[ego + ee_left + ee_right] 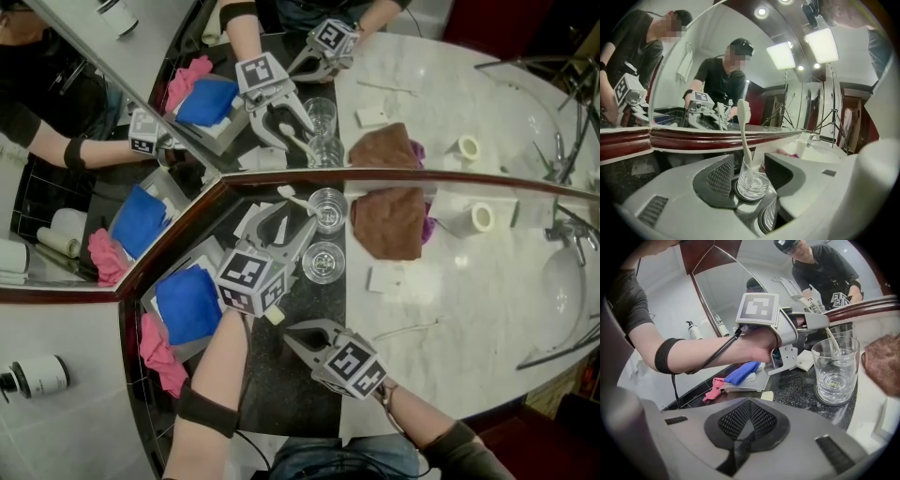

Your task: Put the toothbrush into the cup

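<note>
On the dark counter (267, 384), left gripper (749, 172) is gaping around the toothbrush (744, 136) in the cup (751, 185); right gripper (747, 427) is resting closed; back out straight.

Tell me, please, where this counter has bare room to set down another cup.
The white marble between the brown cloth, the tape roll and the sink is bare. The dark strip by the mirror is crowded: the toothbrush glass, the empty glass and the tray.

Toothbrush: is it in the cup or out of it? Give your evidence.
In. Its handle stands inside the cup, bristles up; the open left tongs flank the toothbrush without touching.
</note>
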